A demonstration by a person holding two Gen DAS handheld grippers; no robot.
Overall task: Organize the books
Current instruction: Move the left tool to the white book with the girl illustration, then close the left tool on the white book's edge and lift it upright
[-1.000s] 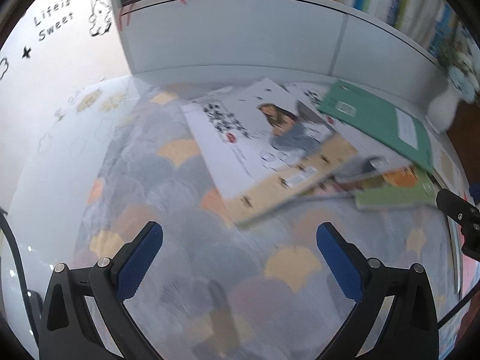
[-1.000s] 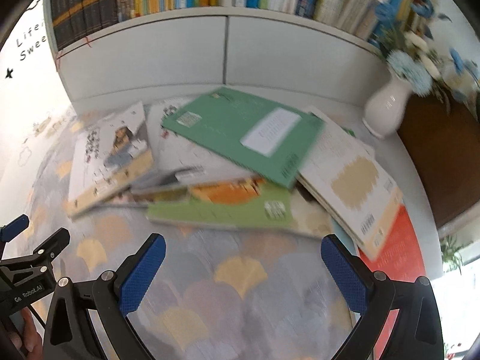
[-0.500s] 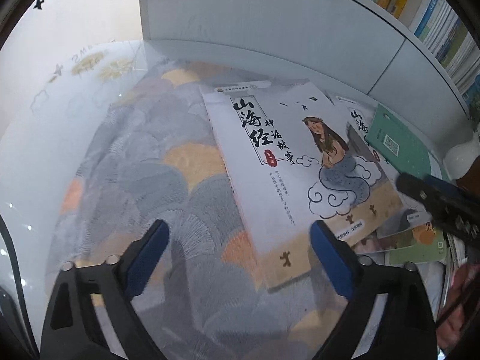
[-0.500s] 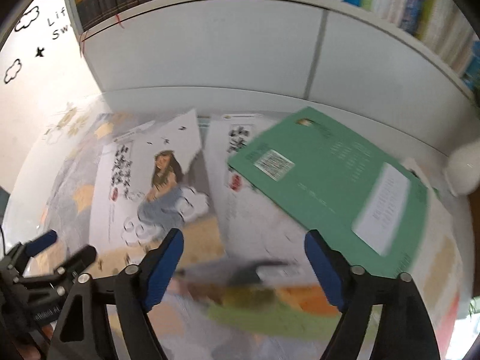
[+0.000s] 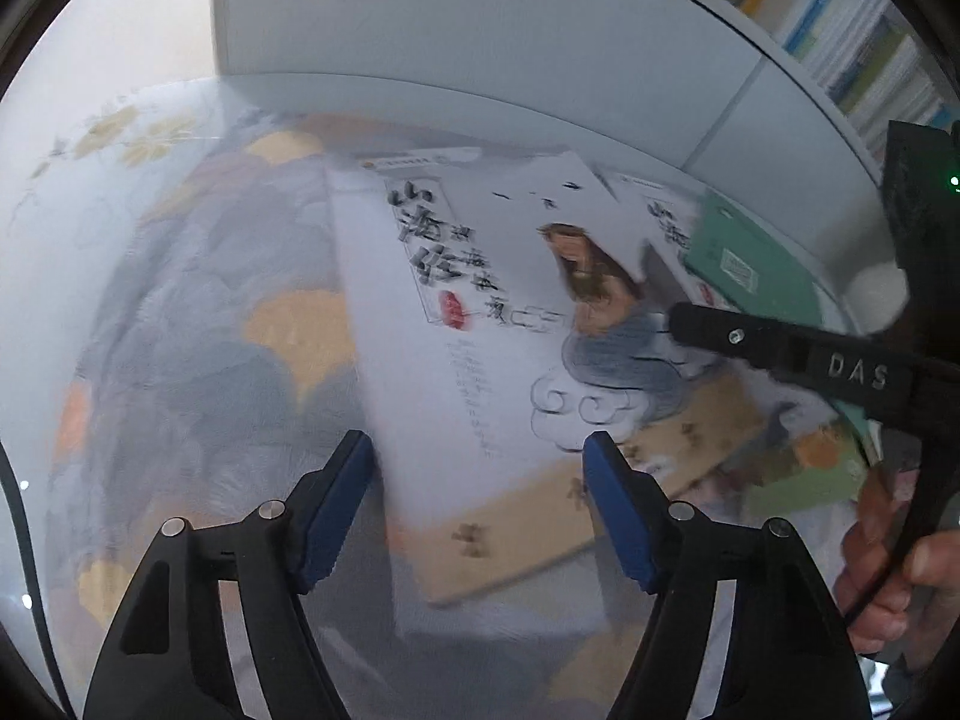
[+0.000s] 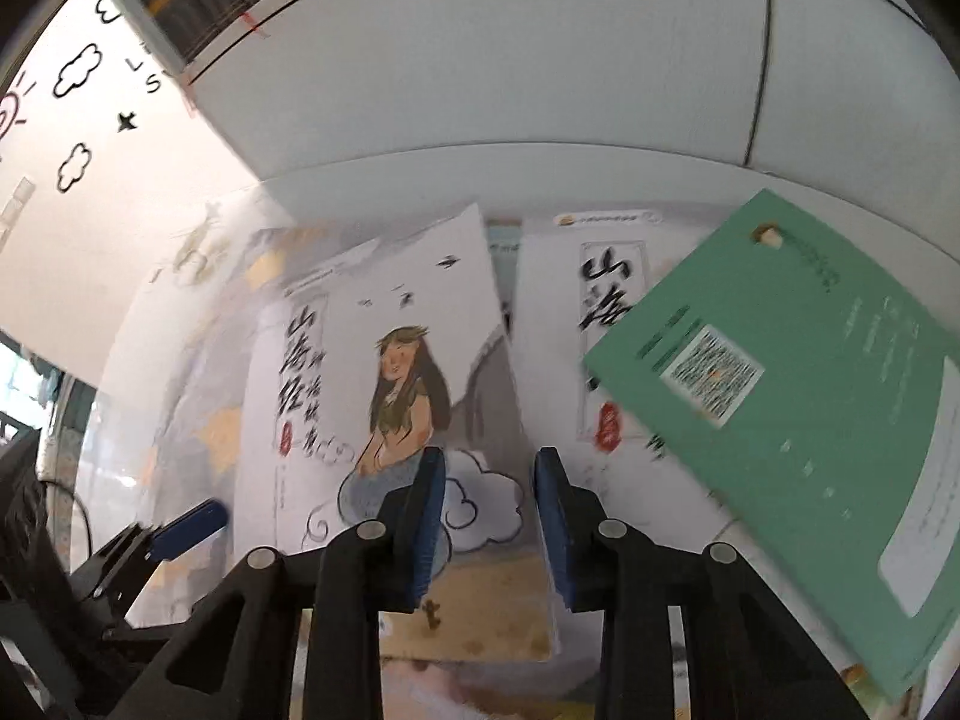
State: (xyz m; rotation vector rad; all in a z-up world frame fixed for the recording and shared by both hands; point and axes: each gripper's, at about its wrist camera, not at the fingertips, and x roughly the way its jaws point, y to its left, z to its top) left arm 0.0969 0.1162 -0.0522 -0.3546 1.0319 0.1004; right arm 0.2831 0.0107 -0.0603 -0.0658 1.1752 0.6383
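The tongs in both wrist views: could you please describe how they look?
Both the left tongs and right tongs have black angular frames, silver screws and blue ribbed pads. The right tongs' side bears raised "DAS" lettering, and a thin black cable passes the hand.

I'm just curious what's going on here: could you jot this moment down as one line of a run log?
step: grasping mermaid-cover book | left gripper: closing, straddles its near corner | right gripper: closing over its right edge | green book: untouched, atop pile

"DAS" stands on the right tongs; "山海经" on the white book.
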